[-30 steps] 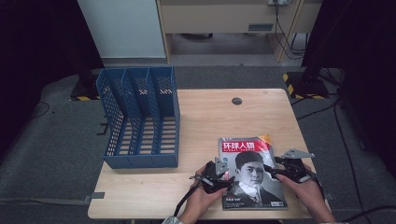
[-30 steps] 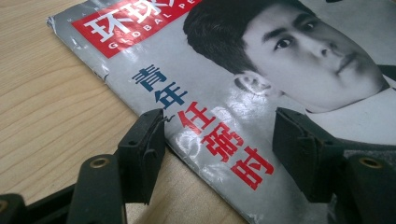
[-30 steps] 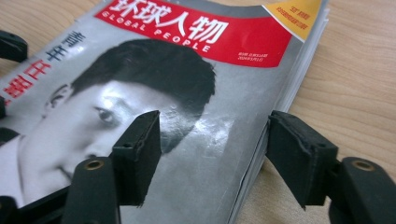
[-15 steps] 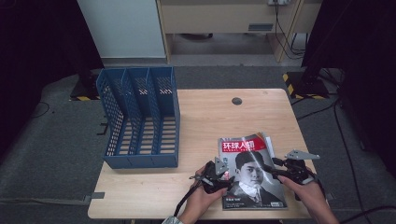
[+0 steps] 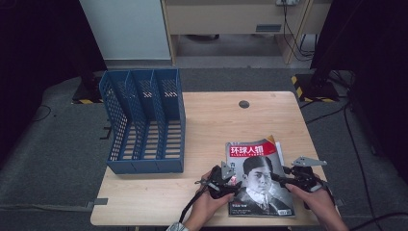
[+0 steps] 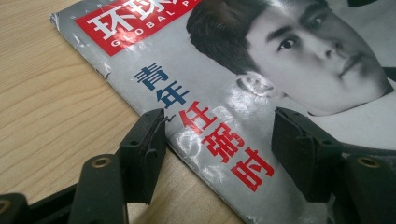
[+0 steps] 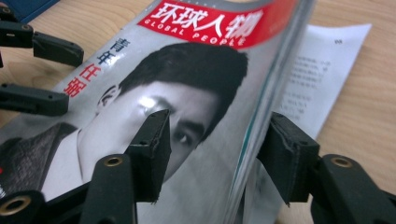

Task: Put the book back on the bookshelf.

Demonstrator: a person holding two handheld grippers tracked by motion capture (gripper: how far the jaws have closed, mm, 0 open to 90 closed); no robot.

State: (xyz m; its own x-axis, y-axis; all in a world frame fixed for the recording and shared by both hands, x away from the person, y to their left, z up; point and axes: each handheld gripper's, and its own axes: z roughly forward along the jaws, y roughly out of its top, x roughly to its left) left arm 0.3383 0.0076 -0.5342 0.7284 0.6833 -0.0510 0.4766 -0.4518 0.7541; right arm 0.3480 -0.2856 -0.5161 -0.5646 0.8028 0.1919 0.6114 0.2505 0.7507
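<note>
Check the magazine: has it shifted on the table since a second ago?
No. The magazine keeps the same spot relative to the blue file rack and the table's front edge.

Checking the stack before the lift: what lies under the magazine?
Under the magazine a printed white page sticks out along its right edge, resting on the wooden table. How many sheets lie beneath, the cover hides.

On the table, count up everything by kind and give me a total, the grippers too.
Magazine: 1
Blue file rack: 1
Loose printed sheet under the magazine: 1
Grippers: 2, the left gripper and the right gripper, one at each side edge of the magazine
Total: 5
</note>
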